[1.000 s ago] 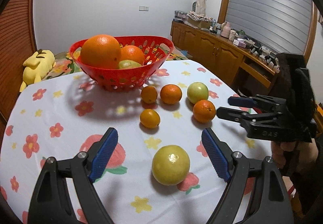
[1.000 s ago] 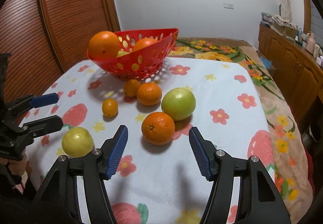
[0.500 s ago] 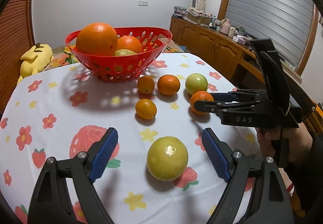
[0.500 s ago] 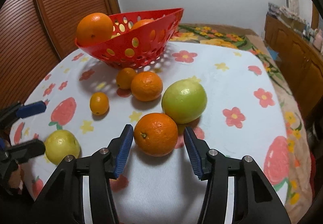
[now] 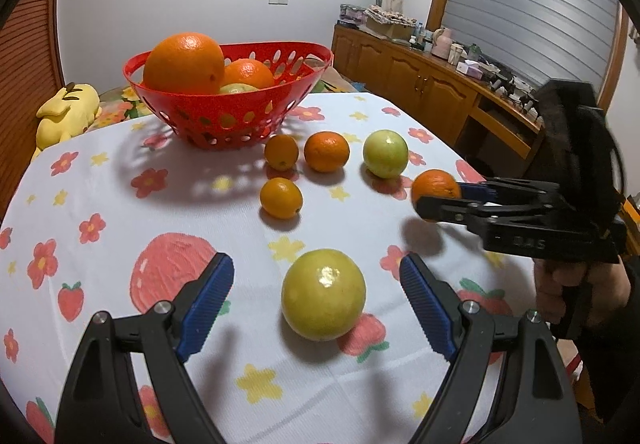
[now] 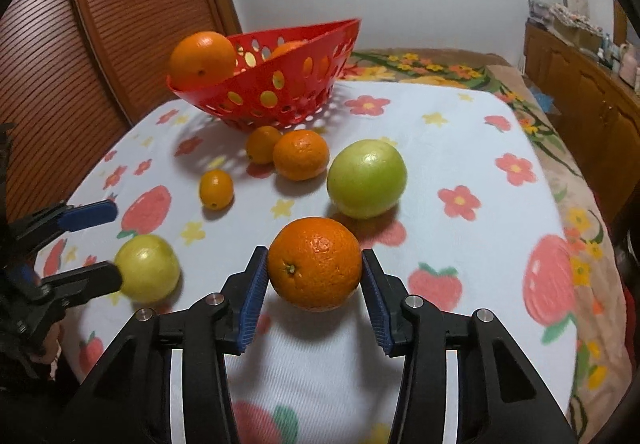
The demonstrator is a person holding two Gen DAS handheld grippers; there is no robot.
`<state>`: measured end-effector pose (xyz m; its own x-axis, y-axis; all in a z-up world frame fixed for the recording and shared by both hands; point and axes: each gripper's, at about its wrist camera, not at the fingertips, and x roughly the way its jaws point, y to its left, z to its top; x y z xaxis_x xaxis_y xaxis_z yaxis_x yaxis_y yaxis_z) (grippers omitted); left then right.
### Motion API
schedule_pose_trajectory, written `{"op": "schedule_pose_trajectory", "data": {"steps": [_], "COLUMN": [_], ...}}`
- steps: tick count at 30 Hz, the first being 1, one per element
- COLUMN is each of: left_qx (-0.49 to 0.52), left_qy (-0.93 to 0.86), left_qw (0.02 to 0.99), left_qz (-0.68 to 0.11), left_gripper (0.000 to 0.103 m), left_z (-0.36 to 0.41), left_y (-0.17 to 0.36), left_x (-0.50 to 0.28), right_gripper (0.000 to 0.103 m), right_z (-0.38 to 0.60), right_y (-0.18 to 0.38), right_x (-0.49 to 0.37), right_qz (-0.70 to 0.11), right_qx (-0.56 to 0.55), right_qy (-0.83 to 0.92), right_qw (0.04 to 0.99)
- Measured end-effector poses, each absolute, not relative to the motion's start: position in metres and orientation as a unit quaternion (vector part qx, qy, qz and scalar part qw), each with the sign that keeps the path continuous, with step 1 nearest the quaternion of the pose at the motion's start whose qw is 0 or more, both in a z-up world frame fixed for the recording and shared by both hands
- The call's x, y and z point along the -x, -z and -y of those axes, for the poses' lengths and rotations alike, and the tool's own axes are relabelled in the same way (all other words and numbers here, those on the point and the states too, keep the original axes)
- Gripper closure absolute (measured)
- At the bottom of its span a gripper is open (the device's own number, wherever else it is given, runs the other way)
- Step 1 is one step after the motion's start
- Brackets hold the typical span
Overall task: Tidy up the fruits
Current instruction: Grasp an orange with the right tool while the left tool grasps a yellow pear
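Observation:
A red basket [image 5: 240, 116] with two oranges and a green fruit stands at the table's far side; it also shows in the right wrist view [image 6: 296, 84]. My right gripper [image 6: 314, 272] is shut on an orange [image 6: 315, 268], lifted just off the cloth; the orange also shows in the left wrist view [image 5: 435, 185]. My left gripper [image 5: 318, 286] is open around a yellow-green fruit [image 5: 324, 294] that lies on the table. A green fruit [image 6: 366, 178], an orange [image 6: 301, 159] and two small oranges [image 6: 216, 188] [image 6: 262, 143] lie near the basket.
The table [image 5: 120, 204] has a white cloth with flowers and strawberries. A yellow plush toy [image 5: 68, 112] lies beyond its far left edge. A wooden sideboard [image 5: 432, 88] with clutter runs along the right wall. A slatted wooden door [image 6: 100, 24] stands left.
My right gripper has closed on the orange and raised it slightly. My left gripper has moved closer to the yellow-green fruit, still open.

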<state>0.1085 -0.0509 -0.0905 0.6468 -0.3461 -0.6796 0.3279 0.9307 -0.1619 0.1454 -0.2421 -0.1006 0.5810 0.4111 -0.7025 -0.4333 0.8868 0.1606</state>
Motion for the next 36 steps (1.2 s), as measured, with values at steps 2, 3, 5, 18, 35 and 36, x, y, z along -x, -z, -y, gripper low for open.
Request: {"op": "schedule_pose_trajectory", "data": {"steps": [2,3,5,18,35,36], "left_qx": [0.013,0.012,0.012,0.011,0.032,0.031], "left_qy": [0.188,0.188,0.189,0.205,0.205,0.202], "left_qw": [0.906,0.905,0.904,0.894,0.889,0.889], "left_qz": [-0.38,-0.381,-0.383,-0.397,-0.409,-0.409], "left_gripper": [0.018,0.018,0.018,0.031,0.054,0.054], "left_z": [0.052,0.052,0.053,0.057,0.052,0.053], "left_y": [0.093,0.093,0.096,0.113,0.121,0.121], "left_x": [-0.108,-0.108,-0.109,-0.107,-0.112,-0.112], "right_gripper": [0.057,0.057,0.057,0.057,0.057,0.057], "right_z": [0.245,0.245,0.244,0.239,0.232,0.232], "right_y": [0.1,0.101,0.101,0.112,0.116,0.116], "right_x": [-0.139,-0.135,-0.13,-0.127,-0.125,-0.126], "right_qz": [-0.388,-0.386,-0.381,-0.366,-0.367,-0.368], "right_qx": [0.007,0.005,0.004,0.014,0.03,0.031], "right_qy": [-0.238,-0.238,-0.239,-0.237,-0.24,-0.241], "right_qw": [0.891,0.891,0.893,0.9,0.898,0.897]}}
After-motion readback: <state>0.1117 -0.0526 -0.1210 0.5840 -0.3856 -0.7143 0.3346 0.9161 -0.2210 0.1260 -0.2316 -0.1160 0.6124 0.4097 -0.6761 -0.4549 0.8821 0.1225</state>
